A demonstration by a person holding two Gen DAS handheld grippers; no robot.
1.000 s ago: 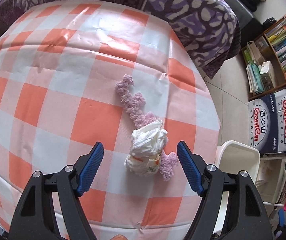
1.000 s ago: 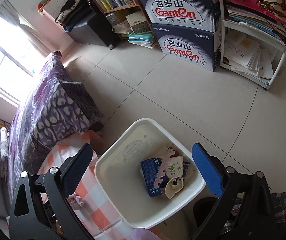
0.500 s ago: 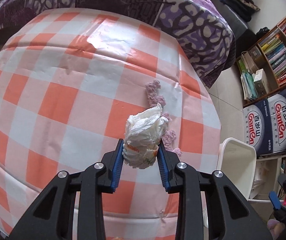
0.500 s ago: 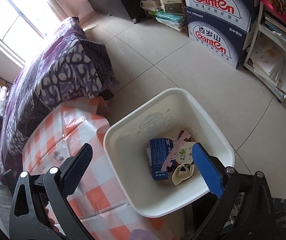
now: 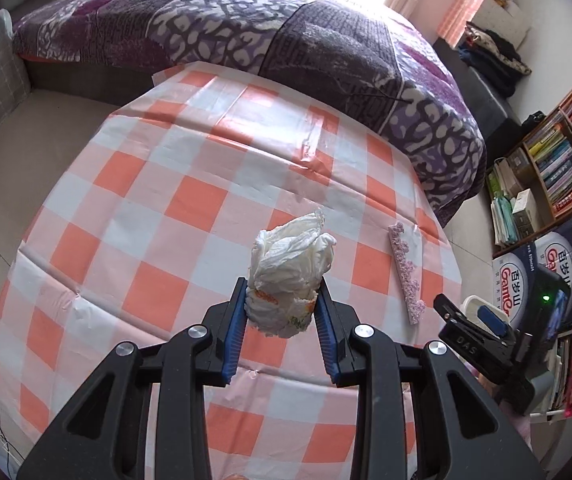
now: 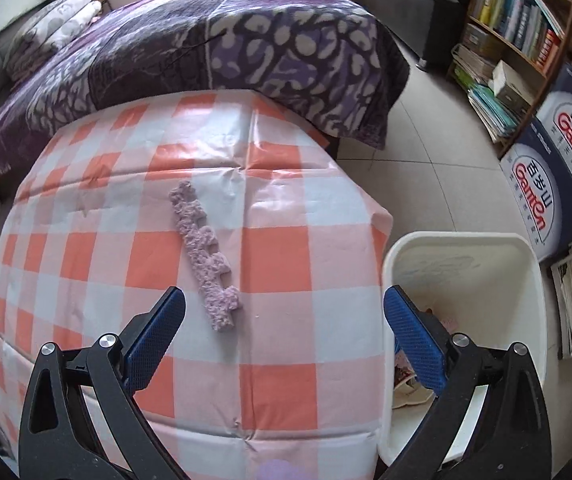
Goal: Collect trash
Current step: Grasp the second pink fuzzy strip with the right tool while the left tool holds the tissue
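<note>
One crumpled white wad of paper [image 5: 289, 276] with orange print near its base is clenched between the blue pads [image 5: 239, 322] of the left gripper [image 5: 282, 328], held clear above the orange-and-white checked tablecloth [image 5: 158, 240]. One other piece of trash remains on the table: a purple foam strip with notched edges [image 6: 205, 258], lying flat to the right of the wad and near the table's right edge. A second ago the left gripper stood spread around the wad, which rested on top of that strip; half a second ago it had closed on the wad just above the cloth, and now the wad is lifted higher and the strip lies fully uncovered. The right gripper [image 6: 284, 334] is released, its fingers wide apart and empty; earlier it looked down into the bin, and now it faces the table with the strip just beyond its left finger. One white plastic bin [image 6: 461, 248] stands on the tiled floor against the table's right side, with scraps inside partly hidden by the right finger. Beyond the table lies a bed with a purple patterned cover [image 5: 325, 40]. Two Ganten water cartons [image 6: 557, 168] and a bookshelf [image 6: 517, 20] stand at the far right.
</note>
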